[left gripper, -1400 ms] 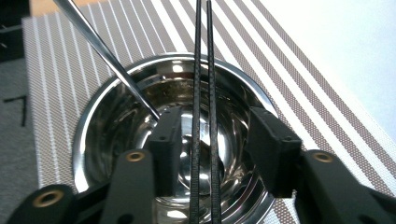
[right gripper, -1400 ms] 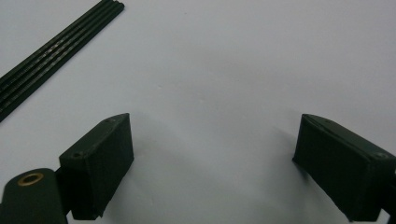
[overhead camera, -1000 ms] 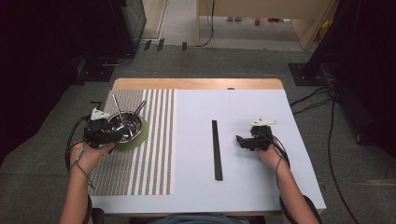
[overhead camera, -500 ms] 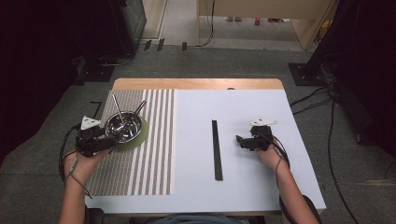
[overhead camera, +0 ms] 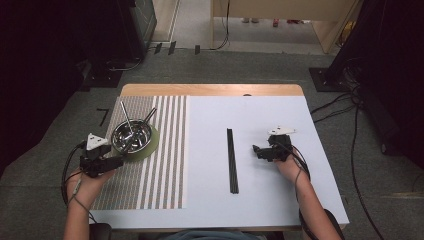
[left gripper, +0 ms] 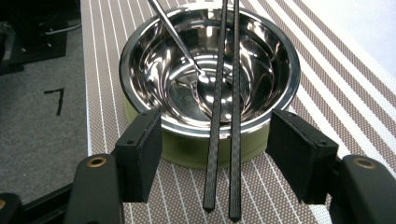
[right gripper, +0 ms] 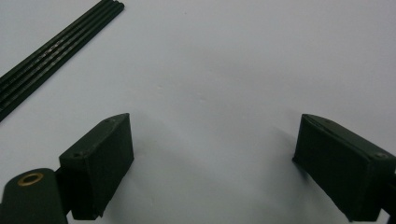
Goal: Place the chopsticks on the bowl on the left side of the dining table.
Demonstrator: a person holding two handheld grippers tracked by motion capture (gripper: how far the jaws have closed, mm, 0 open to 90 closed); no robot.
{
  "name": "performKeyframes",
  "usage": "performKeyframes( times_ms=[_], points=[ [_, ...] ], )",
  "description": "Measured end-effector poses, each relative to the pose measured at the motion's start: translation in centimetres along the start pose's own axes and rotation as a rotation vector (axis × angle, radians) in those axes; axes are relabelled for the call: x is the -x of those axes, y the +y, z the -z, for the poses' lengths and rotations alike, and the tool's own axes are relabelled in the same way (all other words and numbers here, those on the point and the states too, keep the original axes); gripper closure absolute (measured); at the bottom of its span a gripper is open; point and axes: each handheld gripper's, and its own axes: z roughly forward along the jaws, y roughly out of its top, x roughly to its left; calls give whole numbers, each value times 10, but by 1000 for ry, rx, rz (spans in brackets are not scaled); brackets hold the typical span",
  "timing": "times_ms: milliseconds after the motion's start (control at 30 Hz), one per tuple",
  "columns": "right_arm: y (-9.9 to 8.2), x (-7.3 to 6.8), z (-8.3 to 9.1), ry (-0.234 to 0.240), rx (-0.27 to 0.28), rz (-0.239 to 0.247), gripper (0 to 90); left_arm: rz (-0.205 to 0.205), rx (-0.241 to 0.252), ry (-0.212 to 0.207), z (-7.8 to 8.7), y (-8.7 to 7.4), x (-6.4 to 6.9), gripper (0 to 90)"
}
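A steel bowl (overhead camera: 132, 136) (left gripper: 210, 70) sits on a green round saucer (overhead camera: 150, 147) on the striped mat (overhead camera: 160, 165). A metal spoon (left gripper: 173, 32) and a pair of black chopsticks (left gripper: 224, 116) rest in the bowl, and the chopsticks' near ends stick out over the rim. My left gripper (overhead camera: 117, 161) (left gripper: 219, 156) is just near-left of the bowl. Its jaws have just been opening, and the chopstick ends lie between them untouched. My right gripper (overhead camera: 256, 150) (right gripper: 215, 158) hovers open over the white table, to the right of a second set of black chopsticks (overhead camera: 232, 160) (right gripper: 56, 51).
The white table top (overhead camera: 260, 200) stretches from the mat to the right edge, with a wooden strip (overhead camera: 210, 90) along its far side. Cables (overhead camera: 340, 105) and dark equipment stand on the grey floor around the table.
My left gripper has drawn back from the bowl toward the near-left edge of the mat. The right gripper has stayed where it was.
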Motion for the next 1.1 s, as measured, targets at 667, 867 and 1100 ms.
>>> performKeyframes(
  times_ms=[667, 867, 1100],
  points=[
    [0, 0, 0, 1, -1, -3, 112, 9, -35, 40, -6, -10, -9, 371],
    [0, 0, 0, 1, -1, -3, 112, 37, -29, 63, -6, -11, -13, 373],
    [0, 0, 0, 1, -1, -2, 112, 57, -23, 83, -6, -11, -19, 375]
  ],
)
